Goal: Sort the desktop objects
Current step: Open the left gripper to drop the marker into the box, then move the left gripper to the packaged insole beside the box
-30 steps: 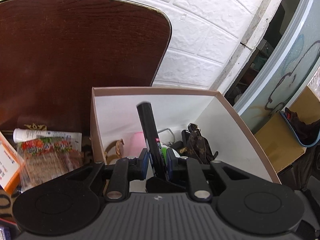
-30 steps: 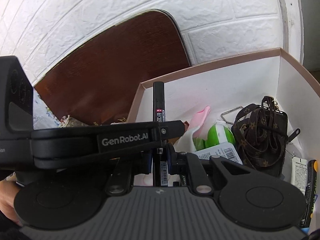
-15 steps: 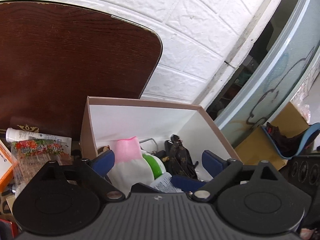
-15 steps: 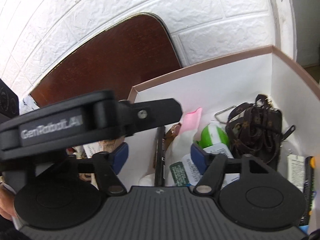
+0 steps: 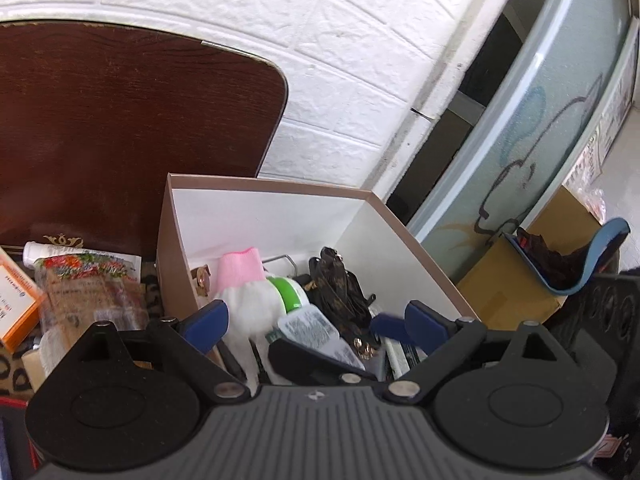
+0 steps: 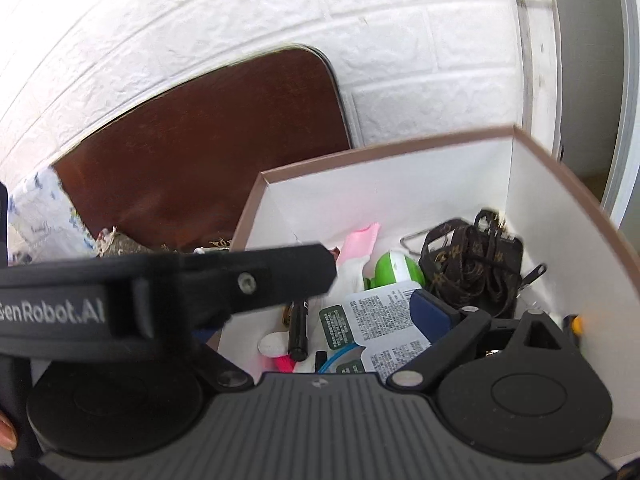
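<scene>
A brown-rimmed white box (image 5: 280, 216) (image 6: 384, 196) holds a pink-and-white glove (image 5: 244, 292), a green-and-white bottle (image 5: 290, 294) (image 6: 394, 268), a brown patterned strap pouch (image 5: 340, 292) (image 6: 476, 264) and a printed packet (image 6: 384, 316). A black marker (image 6: 298, 332) lies in the box at its left wall. My left gripper (image 5: 316, 322) is open and empty over the box. My right gripper (image 6: 320, 320) is open and empty; the left gripper's arm (image 6: 160, 300) crosses in front and hides its left finger.
A dark brown board (image 5: 120, 140) leans on the white brick wall behind the box. Left of the box lie a snack bag (image 5: 80, 284), a white tube (image 5: 36, 250) and an orange box (image 5: 16, 304). A yellow carton (image 5: 520, 280) sits at right.
Both grippers were shut on the black marker above the box. Both have opened, and the marker now lies in the box. The left gripper has moved up and back.
</scene>
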Action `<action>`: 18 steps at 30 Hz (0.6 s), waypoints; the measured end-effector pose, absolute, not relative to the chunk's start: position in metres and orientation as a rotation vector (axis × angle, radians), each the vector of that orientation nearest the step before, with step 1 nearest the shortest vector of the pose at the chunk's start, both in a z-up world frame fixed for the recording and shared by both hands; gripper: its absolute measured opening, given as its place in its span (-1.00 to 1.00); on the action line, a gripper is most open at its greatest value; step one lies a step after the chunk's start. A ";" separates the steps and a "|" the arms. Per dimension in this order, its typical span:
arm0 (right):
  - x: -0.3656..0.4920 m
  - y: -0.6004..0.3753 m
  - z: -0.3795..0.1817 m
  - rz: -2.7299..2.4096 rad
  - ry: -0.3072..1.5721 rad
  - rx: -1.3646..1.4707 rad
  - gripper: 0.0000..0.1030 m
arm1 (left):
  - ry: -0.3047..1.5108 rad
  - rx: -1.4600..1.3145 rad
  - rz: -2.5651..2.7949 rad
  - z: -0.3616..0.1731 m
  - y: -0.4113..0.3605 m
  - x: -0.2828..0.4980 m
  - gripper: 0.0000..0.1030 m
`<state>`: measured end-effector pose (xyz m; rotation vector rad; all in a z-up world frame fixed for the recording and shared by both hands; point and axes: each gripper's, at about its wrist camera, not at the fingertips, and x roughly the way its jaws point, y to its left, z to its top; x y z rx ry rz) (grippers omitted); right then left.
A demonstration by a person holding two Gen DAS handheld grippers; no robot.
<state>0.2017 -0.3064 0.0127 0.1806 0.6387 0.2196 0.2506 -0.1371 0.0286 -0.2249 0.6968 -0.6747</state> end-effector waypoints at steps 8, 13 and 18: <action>0.152 -0.290 0.024 0.264 0.517 0.040 0.89 | 0.600 -0.231 -0.641 0.035 -0.116 0.197 0.89; 0.121 -0.276 0.027 0.304 0.466 0.003 0.89 | 0.543 -0.244 -0.605 0.037 -0.098 0.162 0.89; 0.091 -0.256 0.024 0.345 0.448 -0.027 0.89 | 0.500 -0.287 -0.560 0.027 -0.076 0.125 0.89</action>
